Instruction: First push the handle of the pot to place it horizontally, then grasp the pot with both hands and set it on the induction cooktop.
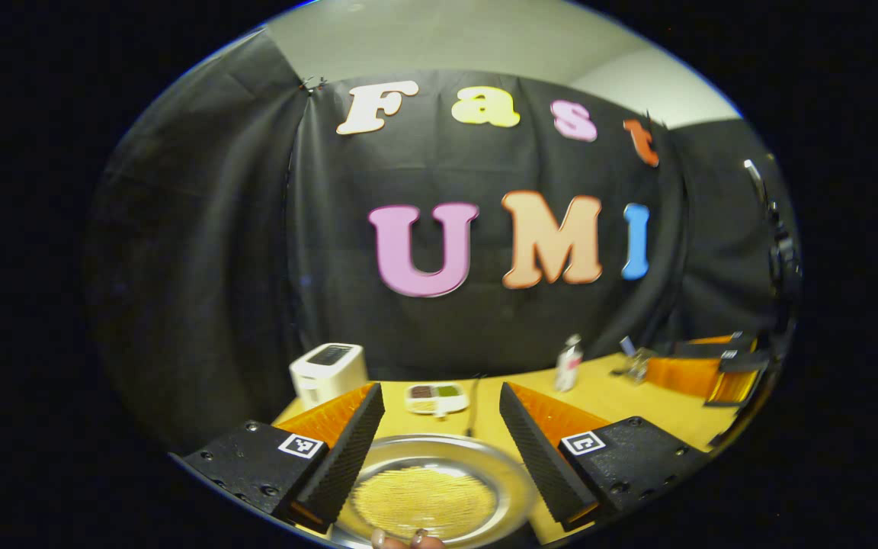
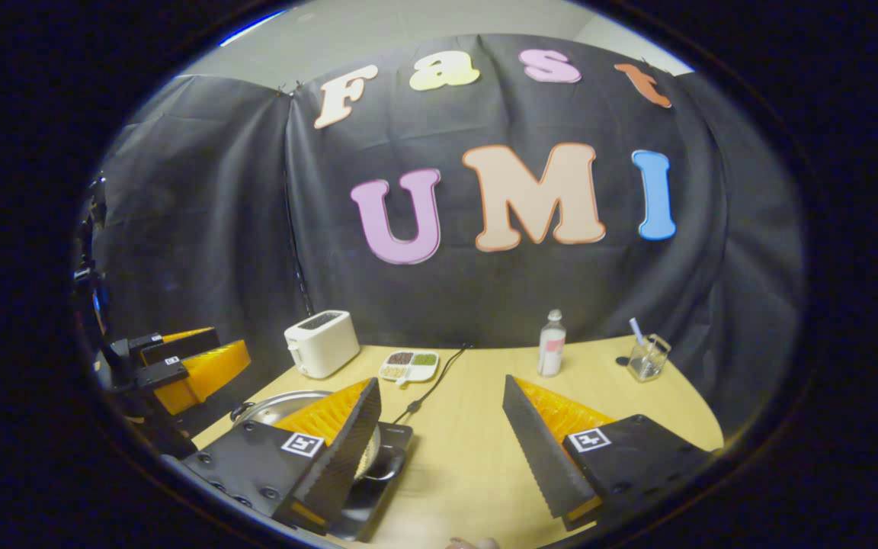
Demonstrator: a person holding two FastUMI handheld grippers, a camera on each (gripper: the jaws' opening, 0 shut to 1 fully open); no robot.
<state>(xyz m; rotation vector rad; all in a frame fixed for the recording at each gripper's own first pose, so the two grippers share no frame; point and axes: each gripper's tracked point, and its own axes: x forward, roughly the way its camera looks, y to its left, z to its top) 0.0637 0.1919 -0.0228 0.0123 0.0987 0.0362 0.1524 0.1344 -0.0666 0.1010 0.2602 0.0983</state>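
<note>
In the right gripper view, our left gripper [image 2: 180, 362] hangs at the far left, off the table's [image 2: 477, 457] edge; whether it is open we cannot tell there. In the left gripper view its fingers stand apart above the pot [image 1: 435, 492]. The pot [image 2: 275, 408] appears to sit on the dark induction cooktop [image 2: 382, 465], near the toaster [image 2: 322, 343]. Farther right, our right gripper [image 2: 443, 435] is spread wide, holding nothing. We judge the pot placed, so both grippers should lift clear without nudging its rim.
</note>
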